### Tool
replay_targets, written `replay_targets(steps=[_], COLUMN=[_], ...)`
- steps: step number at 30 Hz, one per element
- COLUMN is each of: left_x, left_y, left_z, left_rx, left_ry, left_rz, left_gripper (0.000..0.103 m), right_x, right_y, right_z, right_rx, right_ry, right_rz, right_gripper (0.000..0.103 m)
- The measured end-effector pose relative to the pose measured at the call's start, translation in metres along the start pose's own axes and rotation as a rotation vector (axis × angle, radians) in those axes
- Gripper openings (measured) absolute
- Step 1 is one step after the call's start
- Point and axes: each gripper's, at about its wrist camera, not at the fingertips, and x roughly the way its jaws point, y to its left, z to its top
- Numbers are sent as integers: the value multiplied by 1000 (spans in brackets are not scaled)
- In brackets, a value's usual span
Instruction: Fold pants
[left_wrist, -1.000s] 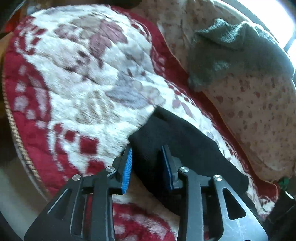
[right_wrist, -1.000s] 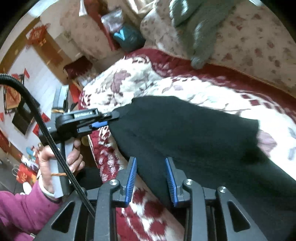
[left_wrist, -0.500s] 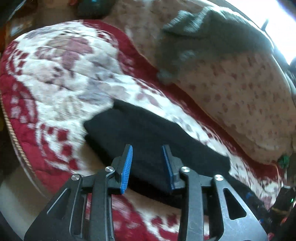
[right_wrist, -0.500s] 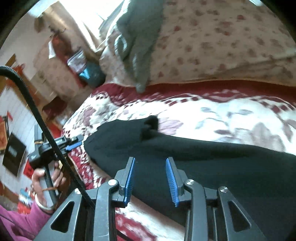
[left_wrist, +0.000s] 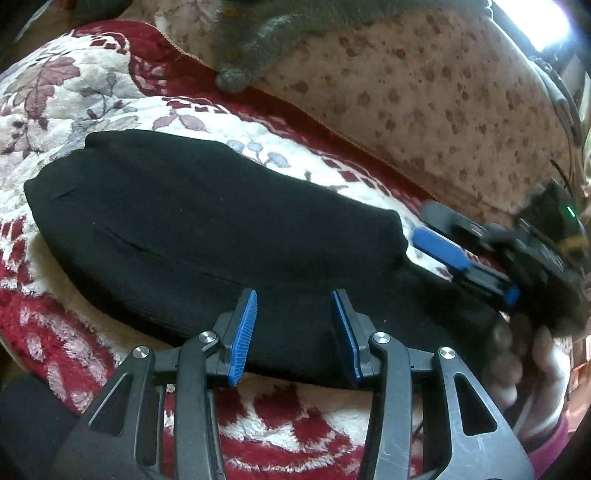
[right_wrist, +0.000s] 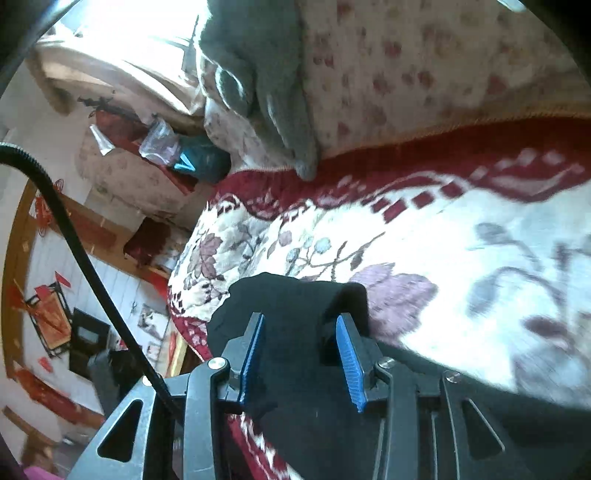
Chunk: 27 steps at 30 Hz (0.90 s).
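Black pants (left_wrist: 207, 221) lie folded in a long flat bundle on a red and white floral blanket (left_wrist: 92, 96). My left gripper (left_wrist: 295, 332) is open, its blue pads just above the near edge of the pants. My right gripper (left_wrist: 454, 258) shows at the right end of the bundle in the left wrist view. In the right wrist view my right gripper (right_wrist: 299, 354) is open, with the black pants (right_wrist: 291, 306) lying between and under its pads.
A grey knitted garment (left_wrist: 258, 55) lies on the floral sofa back (left_wrist: 424, 92) behind the blanket. It also shows in the right wrist view (right_wrist: 266, 74). A black cable (right_wrist: 74, 240) runs at the left of that view.
My left gripper has let go of the pants end and pulled back to the near edge. The pants have come to rest folded over. My right gripper has moved in to the right end.
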Motion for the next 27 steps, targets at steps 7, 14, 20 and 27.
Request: replay_targets(steps=[7,14,20,27], left_x=[7,12,8,-4], left_y=[4,-5,-16,-31], left_z=[-3,-5,-8,-10], left_rx=[24,54,92,111], left_ry=[-7,-31,-45,-68], left_rz=[-11,39,87,89], left_gripper=[41,41,41,41], right_x=[23,29,-20,-69], right_y=[-3,-28,-6,19], right_z=[14,10,-4,-39], right_rx=[-34,47,-21,-145], right_ry=[-1,-8,-86,-142], right_rz=[-39,-106,-107,-214], right_gripper=[11,14,24,31])
